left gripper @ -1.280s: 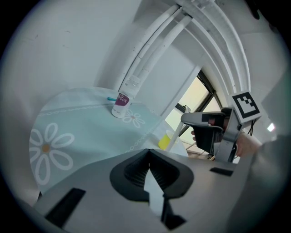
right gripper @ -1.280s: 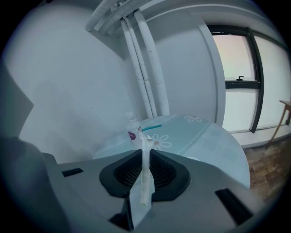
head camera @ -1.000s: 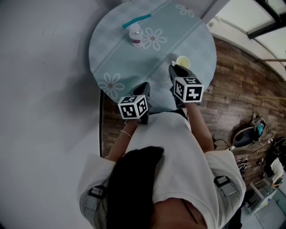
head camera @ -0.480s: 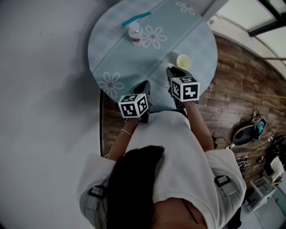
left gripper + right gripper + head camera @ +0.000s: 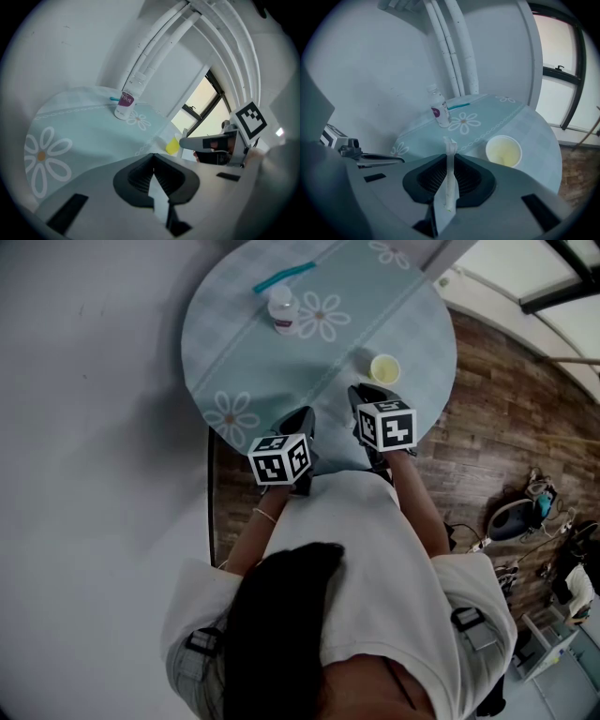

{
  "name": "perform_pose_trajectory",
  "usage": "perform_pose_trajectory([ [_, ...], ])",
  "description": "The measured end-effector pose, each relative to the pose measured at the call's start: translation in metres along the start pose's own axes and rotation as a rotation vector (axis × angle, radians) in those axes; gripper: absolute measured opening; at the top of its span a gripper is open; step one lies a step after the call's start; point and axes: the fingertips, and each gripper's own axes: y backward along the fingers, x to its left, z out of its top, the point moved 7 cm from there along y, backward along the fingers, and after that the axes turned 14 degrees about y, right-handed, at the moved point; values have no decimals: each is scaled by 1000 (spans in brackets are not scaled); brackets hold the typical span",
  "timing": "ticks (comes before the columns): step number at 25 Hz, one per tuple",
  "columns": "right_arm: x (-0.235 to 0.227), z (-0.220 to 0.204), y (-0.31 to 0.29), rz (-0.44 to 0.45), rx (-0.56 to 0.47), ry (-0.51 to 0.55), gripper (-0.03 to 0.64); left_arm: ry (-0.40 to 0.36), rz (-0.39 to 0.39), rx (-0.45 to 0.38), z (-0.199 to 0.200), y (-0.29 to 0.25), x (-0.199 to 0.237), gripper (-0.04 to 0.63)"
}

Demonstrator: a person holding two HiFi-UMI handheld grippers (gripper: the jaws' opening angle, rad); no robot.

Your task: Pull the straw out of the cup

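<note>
Right gripper (image 5: 449, 161) pinches the white straw (image 5: 451, 187), clear of the yellow cup (image 5: 503, 151) just to its right. Left gripper (image 5: 153, 164) is clenched on nothing. Far bottle (image 5: 439, 112) (purple label, print unreadable) stands upright.

Both are pointing down, side by side. Left gripper (image 5: 304, 418) jaws are sitting together; right gripper (image 5: 362, 393) jaws are pinching the straw (image 5: 450, 183).

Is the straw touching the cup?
Apart. Right gripper view: the right gripper pinches the straw, and bare tablecloth shows between straw and cup.
</note>
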Motion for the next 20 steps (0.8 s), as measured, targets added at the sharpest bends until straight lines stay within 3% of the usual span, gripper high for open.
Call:
perform_pose_trajectory([
  [20,-7,-7,-40,14,9,-25,63,-11,25,24,0,-8,6,6],
])
